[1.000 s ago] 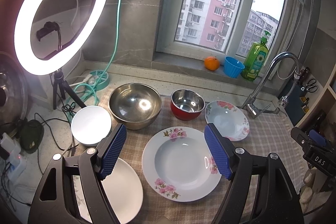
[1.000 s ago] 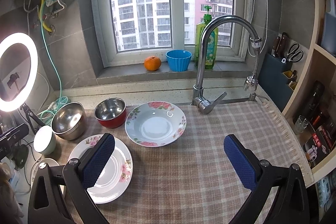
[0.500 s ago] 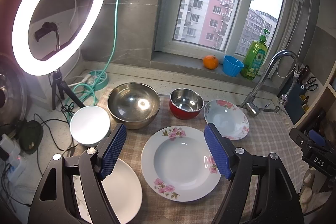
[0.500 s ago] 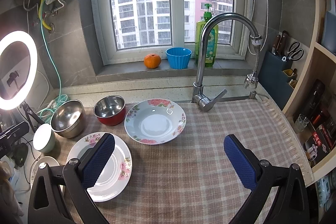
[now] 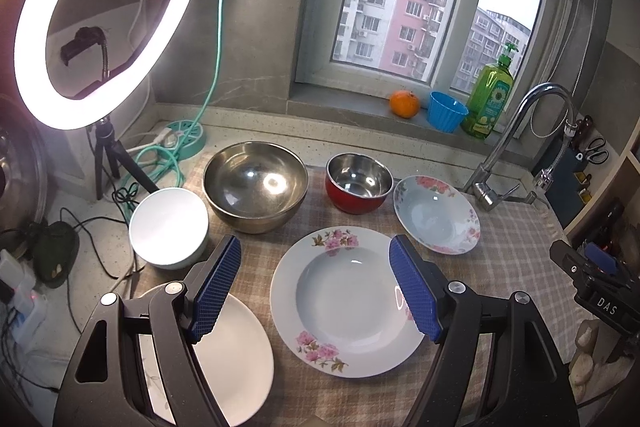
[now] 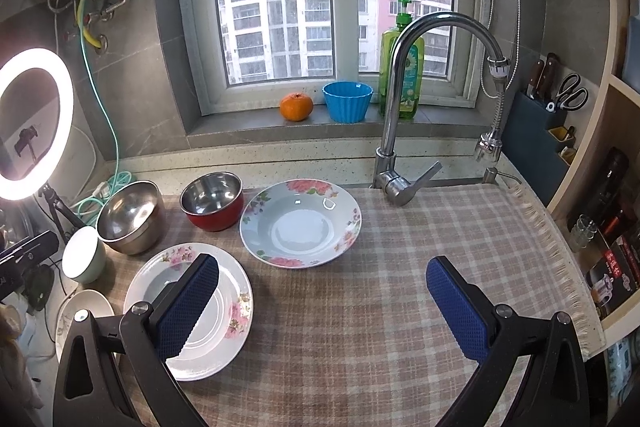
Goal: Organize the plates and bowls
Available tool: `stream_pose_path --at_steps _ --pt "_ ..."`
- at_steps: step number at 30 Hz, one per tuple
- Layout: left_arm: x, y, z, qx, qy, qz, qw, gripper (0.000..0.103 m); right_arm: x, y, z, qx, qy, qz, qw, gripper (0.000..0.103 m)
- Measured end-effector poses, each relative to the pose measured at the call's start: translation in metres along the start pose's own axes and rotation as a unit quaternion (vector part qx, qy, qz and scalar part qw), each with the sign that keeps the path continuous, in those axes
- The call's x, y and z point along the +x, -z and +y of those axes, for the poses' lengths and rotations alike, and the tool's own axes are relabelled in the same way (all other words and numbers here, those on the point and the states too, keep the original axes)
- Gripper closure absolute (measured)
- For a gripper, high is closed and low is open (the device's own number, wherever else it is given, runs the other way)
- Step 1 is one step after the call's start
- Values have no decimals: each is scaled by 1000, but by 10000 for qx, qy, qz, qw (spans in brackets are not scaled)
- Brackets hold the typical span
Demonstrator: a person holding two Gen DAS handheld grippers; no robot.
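Your left hand-held gripper (image 5: 316, 287) hangs wide open above the table (image 6: 400, 327), its blue textured pads spread to either side of a large round white soup plate with pink flower sprays (image 5: 346, 311) and holding nothing. The plate's shallow well is empty and glossy. Beside it on the left, partly under the gripper's black frame, lies a plain white plate (image 5: 236, 355), half on the cloth.

Behind these stand the bowls. A white ceramic bowl (image 5: 169, 229) sits just off the checked cloth on the speckled stone and glares too brightly for you to see inside. Next to it is a large brushed stainless steel bowl (image 5: 255, 186), empty. Further right comes a smaller bowl, red outside with a shiny steel lining (image 5: 359, 182), also empty. Just beside that rests a second flowered soup plate with a pink and purple rim (image 6: 301, 223), its well empty.

Your right hand-held gripper (image 6: 322, 301) is likewise spread wide and empty, hovering over the bare beige-and-white plaid tablecloth (image 6: 380, 307), whose right edge is fringed. Its left pad overlaps the large flowered plate in view.

On the grey window sill stand an orange fruit (image 6: 296, 107), a blue fluted plastic cup (image 6: 347, 101) and a green dish-soap pump bottle (image 6: 402, 67) behind the curved chrome tap (image 6: 394, 131).
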State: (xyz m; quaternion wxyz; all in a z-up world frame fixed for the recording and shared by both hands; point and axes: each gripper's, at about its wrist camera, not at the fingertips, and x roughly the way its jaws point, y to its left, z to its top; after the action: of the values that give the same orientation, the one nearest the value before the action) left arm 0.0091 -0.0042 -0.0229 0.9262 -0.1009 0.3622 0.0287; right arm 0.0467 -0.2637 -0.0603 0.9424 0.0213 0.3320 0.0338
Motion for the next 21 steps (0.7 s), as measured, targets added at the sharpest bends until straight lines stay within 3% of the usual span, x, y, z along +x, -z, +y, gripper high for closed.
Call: stream_pose_path --at_steps 11,13,21 --pt "29 11 21 -360 200 561 9976 27 27 15 -4 129 -395 356 9985 3" --pt "36 12 27 -490 265 689 9961 29 32 17 -4 153 -502 460 9976 13" --pt "67 17 39 -540 435 1192 9904 44 68 27 -3 390 -1033 1082 9880 32"
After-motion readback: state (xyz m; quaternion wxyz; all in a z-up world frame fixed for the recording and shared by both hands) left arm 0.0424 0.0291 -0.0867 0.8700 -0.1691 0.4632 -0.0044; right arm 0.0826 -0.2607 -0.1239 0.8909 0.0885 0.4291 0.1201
